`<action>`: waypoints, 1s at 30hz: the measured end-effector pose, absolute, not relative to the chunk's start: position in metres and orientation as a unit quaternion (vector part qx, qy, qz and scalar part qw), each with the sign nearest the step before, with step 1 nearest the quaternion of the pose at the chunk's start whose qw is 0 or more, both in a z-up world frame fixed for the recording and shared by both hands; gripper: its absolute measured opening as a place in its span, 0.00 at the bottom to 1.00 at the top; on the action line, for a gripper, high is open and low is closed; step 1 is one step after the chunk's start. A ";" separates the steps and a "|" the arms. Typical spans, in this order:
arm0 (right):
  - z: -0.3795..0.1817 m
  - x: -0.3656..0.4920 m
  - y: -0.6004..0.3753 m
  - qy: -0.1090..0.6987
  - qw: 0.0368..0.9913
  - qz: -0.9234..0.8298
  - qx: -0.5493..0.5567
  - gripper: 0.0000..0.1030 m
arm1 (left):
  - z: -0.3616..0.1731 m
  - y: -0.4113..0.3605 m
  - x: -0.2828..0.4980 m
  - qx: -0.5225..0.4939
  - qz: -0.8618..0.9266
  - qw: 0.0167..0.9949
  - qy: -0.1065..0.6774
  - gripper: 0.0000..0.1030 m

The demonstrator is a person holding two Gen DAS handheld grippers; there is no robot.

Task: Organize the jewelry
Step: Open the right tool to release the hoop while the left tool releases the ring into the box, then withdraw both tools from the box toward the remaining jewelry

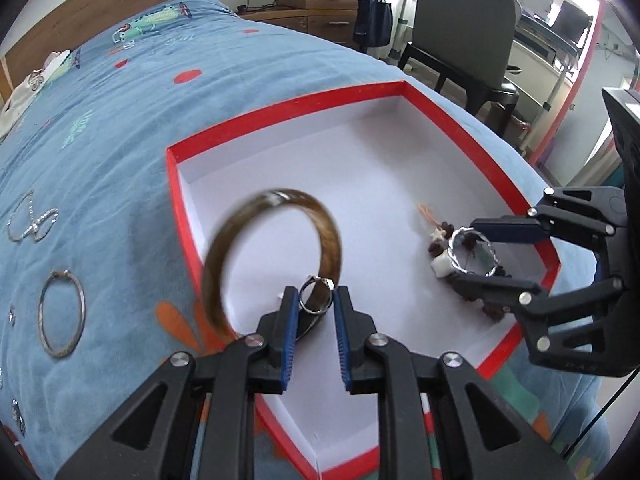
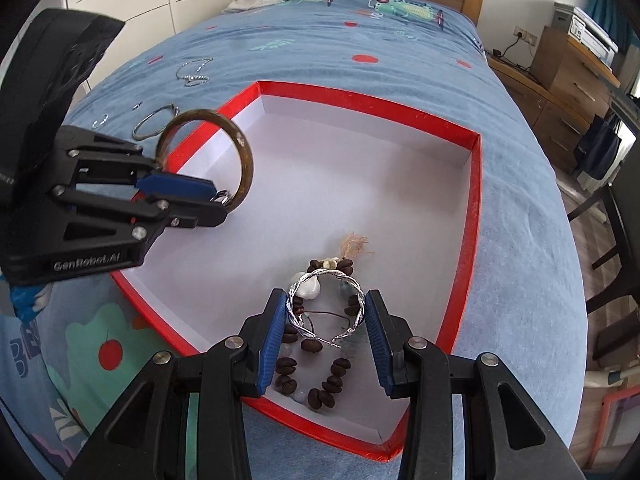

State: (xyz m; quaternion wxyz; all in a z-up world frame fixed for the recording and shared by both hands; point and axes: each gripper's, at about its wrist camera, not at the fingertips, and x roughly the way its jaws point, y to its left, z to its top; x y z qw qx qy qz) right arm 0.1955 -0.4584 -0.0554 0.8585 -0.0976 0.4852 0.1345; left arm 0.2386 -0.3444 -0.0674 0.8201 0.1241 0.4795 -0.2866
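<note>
A red box with a white inside (image 1: 192, 224) (image 2: 472, 216) lies on the blue bedspread. My left gripper (image 1: 316, 308) (image 2: 224, 200) is over its left part, jaws slightly apart around a small silver ring (image 1: 316, 298). A brown bangle (image 1: 332, 236) (image 2: 246, 168) stands blurred just past the fingertips, and I cannot tell if it is held. My right gripper (image 2: 326, 312) (image 1: 478, 256) is shut on a twisted silver bangle (image 2: 296, 292) (image 1: 452, 250), low over a dark bead bracelet (image 2: 320, 396) (image 1: 438, 246) in the box.
On the bedspread left of the box lie a thin silver bangle (image 1: 62, 318) (image 2: 154, 122), a silver chain (image 1: 32, 220) (image 2: 194, 70) and small pieces (image 1: 16, 412). A chair (image 1: 460, 28) and wooden drawers (image 2: 568, 76) stand beside the bed.
</note>
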 end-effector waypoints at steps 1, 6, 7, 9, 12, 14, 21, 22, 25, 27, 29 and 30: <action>-0.056 0.196 -0.458 0.485 0.857 0.134 -0.107 0.39 | -0.069 -0.347 0.238 0.128 -0.289 0.818 0.480 0.16; -0.060 0.196 -0.460 0.486 0.856 0.137 -0.112 0.38 | -0.070 -0.355 0.240 0.129 -0.301 0.818 0.472 0.16; -0.060 0.196 -0.461 0.486 0.856 0.137 -0.114 0.38 | -0.070 -0.355 0.240 0.128 -0.302 0.818 0.472 0.16; -0.060 0.196 -0.460 0.485 0.855 0.139 -0.120 0.38 | -0.070 -0.355 0.240 0.133 -0.304 0.818 0.470 0.16; -0.061 0.197 -0.459 0.489 0.851 0.143 -0.125 0.38 | -0.070 -0.357 0.239 0.138 -0.305 0.817 0.470 0.16; -0.061 0.198 -0.459 0.493 0.848 0.145 -0.129 0.38 | -0.069 -0.355 0.239 0.134 -0.308 0.814 0.473 0.17; -0.059 0.200 -0.456 0.501 0.842 0.149 -0.130 0.41 | -0.069 -0.351 0.237 0.120 -0.318 0.805 0.487 0.17; -0.058 0.199 -0.456 0.502 0.842 0.149 -0.130 0.42 | -0.069 -0.350 0.237 0.119 -0.319 0.803 0.489 0.17; -0.056 0.199 -0.456 0.504 0.842 0.147 -0.127 0.44 | -0.068 -0.348 0.234 0.120 -0.322 0.800 0.491 0.20; -0.054 0.198 -0.456 0.504 0.842 0.144 -0.128 0.50 | -0.066 -0.344 0.233 0.115 -0.323 0.800 0.493 0.21; -0.052 0.197 -0.456 0.505 0.842 0.138 -0.130 0.51 | -0.063 -0.339 0.232 0.103 -0.324 0.800 0.495 0.21; -0.051 0.197 -0.457 0.506 0.842 0.134 -0.131 0.53 | -0.061 -0.337 0.231 0.101 -0.323 0.800 0.495 0.21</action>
